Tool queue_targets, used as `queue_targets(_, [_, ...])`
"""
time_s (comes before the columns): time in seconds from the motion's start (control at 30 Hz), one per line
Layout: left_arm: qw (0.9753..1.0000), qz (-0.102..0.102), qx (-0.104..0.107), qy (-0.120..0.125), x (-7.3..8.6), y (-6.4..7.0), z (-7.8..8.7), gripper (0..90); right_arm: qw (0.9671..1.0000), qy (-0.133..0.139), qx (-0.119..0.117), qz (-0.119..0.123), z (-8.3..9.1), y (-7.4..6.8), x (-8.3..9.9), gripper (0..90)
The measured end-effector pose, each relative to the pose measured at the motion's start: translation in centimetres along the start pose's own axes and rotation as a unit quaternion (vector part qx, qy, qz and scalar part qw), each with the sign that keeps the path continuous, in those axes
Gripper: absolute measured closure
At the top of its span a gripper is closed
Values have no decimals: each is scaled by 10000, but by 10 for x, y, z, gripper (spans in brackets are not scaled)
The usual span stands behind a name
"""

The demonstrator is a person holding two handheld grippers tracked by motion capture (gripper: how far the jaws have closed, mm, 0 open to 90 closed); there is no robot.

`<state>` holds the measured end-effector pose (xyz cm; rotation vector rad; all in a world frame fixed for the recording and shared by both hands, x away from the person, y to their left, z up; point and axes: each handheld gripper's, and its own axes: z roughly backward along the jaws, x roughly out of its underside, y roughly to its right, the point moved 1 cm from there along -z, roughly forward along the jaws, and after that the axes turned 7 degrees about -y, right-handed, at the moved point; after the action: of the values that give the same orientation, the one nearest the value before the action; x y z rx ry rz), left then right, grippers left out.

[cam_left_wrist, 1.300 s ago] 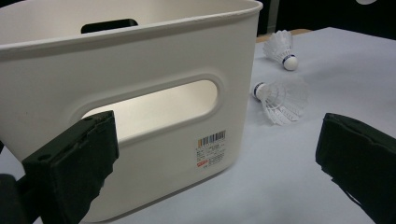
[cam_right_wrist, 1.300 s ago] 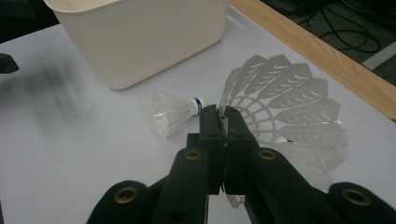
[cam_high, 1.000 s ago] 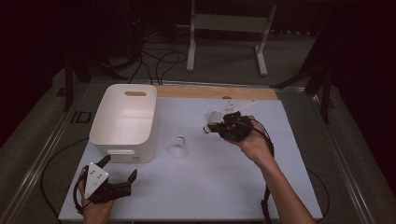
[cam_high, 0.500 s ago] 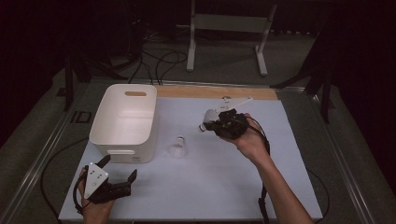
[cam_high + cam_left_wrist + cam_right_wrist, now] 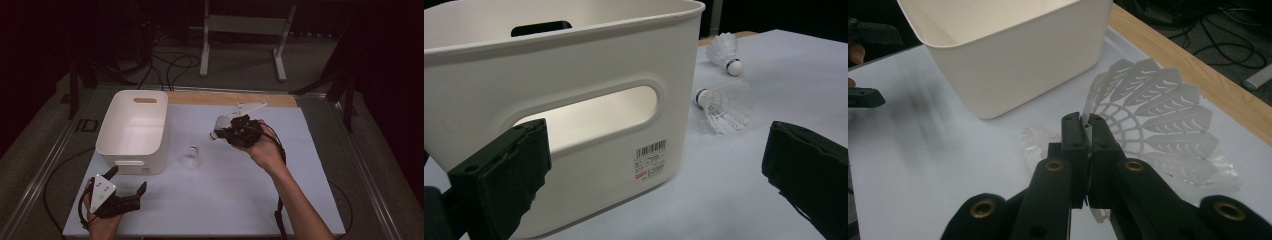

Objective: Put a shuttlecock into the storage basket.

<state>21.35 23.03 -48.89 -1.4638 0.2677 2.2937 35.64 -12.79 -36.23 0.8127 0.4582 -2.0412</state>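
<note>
the left hand-held gripper (image 5: pixel 127 192) rests low at the near left corner of the bench (image 5: pixel 235 200), its jaws spread wide and holding nothing; in the left gripper view it looks straight at the handle slot of the white bin (image 5: pixel 589 95). the hand lies flat on the bench beside it, just in front of the bin.

farther in, a second shuttlecock (image 5: pixel 190 158) lies on its side on the bench just beside the bin's (image 5: pixel 132 130) near right corner, untouched.

beyond that, the right hand-held gripper (image 5: pixel 216 131) is lifted off the bench, the forearm reaching in from the near right with the wrist turned so the jaws point left toward the bin. its jaws are closed nearly together on the skirt edge of the held shuttlecock (image 5: pixel 1153 120), which hangs above the bench to the right of the bin.

the shuttlecock looks very light, and its thin lattice skirt is likely springy but easy to crush or crease. a gentle pinch on the skirt rim works; the round cork end seems firmer but more apt to slip out.
</note>
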Motion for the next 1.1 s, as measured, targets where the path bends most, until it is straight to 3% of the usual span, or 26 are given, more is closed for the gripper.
queue_targets(1.1, [10000,-7,-5,-6,0,0,0,0,9999,-14,-43,138,-12,-9,-21,888])
